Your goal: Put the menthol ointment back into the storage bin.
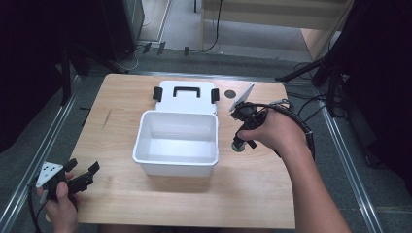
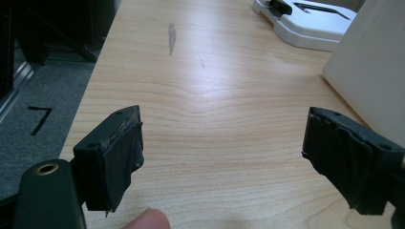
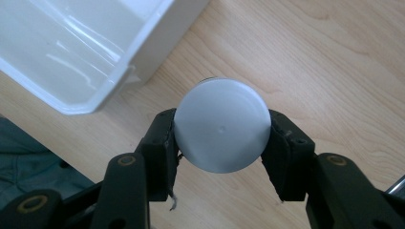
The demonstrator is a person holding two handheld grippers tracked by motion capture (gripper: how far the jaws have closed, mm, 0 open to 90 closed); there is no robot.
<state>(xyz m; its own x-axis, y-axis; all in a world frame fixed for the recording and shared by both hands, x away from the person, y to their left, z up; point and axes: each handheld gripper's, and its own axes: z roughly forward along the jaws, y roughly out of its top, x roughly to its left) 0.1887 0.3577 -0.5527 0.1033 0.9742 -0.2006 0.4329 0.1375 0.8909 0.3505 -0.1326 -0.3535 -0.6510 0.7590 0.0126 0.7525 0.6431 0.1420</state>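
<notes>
A round container with a pale grey-white cap [image 3: 220,125] is clamped between the black jaws of my right gripper [image 3: 220,143], which is shut on it above the wood. In the high view the right gripper [image 1: 241,138] points down just right of the open white box [image 1: 212,130], with the container's dark bottom [image 1: 238,145] below the hand. The box's white lid [image 1: 167,96], with a black handle and black latches, lies flat behind it. My left gripper [image 2: 222,160] stands open over bare wood; in the high view the left gripper [image 1: 80,174] is at the table's front left corner.
The wooden table [image 1: 121,194] carries a dark round spot [image 1: 230,93] near the lid and a grey streak [image 2: 171,36] on the left part. Metal rails run along both sides. The box wall [image 2: 372,76] rises to the right of my left gripper.
</notes>
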